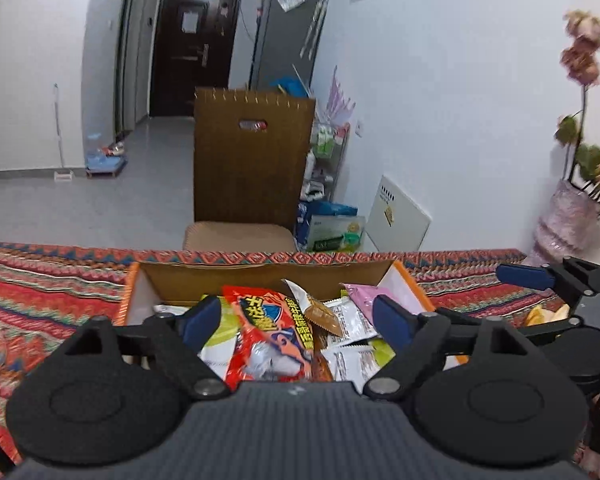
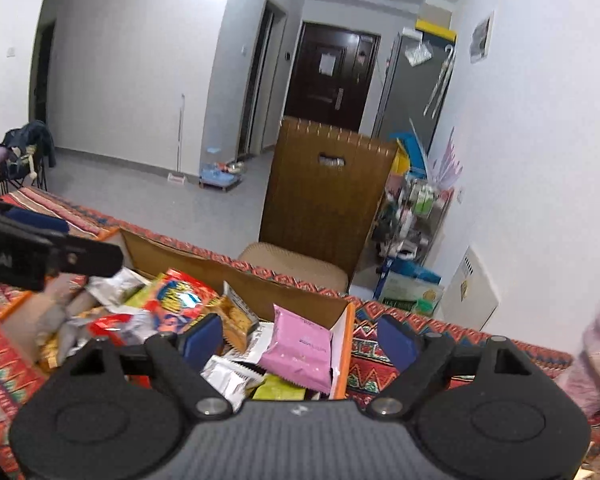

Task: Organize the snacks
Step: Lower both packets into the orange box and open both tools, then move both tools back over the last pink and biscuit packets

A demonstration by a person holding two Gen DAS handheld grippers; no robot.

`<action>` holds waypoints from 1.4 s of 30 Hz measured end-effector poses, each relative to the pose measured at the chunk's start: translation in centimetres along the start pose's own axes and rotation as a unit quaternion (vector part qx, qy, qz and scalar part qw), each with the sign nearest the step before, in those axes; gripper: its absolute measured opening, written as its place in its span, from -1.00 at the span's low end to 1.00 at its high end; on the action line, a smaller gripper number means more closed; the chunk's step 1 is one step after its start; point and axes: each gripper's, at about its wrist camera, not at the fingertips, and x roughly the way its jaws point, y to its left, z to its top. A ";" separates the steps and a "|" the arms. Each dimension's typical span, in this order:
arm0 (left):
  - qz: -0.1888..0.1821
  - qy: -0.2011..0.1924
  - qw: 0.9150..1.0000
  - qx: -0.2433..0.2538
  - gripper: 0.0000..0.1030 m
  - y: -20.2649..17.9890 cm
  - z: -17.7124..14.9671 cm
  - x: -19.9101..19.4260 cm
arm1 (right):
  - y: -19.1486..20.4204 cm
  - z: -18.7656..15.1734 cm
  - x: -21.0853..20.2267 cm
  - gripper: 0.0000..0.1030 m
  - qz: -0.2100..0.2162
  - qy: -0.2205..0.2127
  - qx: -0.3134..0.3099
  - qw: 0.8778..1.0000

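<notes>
- Both my tools stand with jaws spread and nothing between the pads: left gripper (image 1: 296,318) and right gripper (image 2: 300,338) hang above the cardboard box (image 1: 260,276), holding nothing.
- The box sits on the patterned tablecloth (image 1: 40,280) and is heaped with snacks: a red packet (image 1: 268,332) on top, a pink packet (image 2: 300,348) against the right-hand wall, and white sachets (image 1: 348,320) between them.
- Judged done: most snacks are gathered in the box, though lying loose, not in rows.
- Possibly left: something yellow (image 1: 548,314) lies on the cloth outside the box, to its right; the view there is poor, so I cannot confirm it is a snack.
</notes>
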 end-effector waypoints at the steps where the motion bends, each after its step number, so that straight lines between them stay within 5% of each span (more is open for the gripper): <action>1: 0.004 -0.009 1.000 -0.001 0.73 -0.1 -0.2 -1.8 | -0.1 -0.1 -1.4 0.68 0.002 -0.007 0.001 1.000; 9: 0.026 -0.073 0.997 0.026 0.99 -2.4 -4.4 -13.7 | 1.7 -3.6 -12.6 0.83 0.025 -0.055 0.014 0.998; 19: 0.018 -0.110 0.994 0.007 1.00 -2.7 -15.7 -25.1 | 3.9 -13.0 -23.3 0.95 0.073 -0.081 0.059 0.992; 26: 0.042 -0.090 0.995 -0.008 1.00 -2.8 -24.0 -29.4 | 6.0 -21.2 -28.4 1.00 0.103 -0.073 0.088 0.988; 34: 0.090 -0.056 0.994 0.000 1.00 -3.0 -31.9 -32.9 | 9.9 -28.0 -33.1 1.00 0.089 -0.049 0.095 0.990; 42: 0.093 -0.038 0.995 -0.017 1.00 -2.1 -34.9 -35.1 | 12.0 -31.3 -35.0 1.00 0.073 -0.015 0.076 0.994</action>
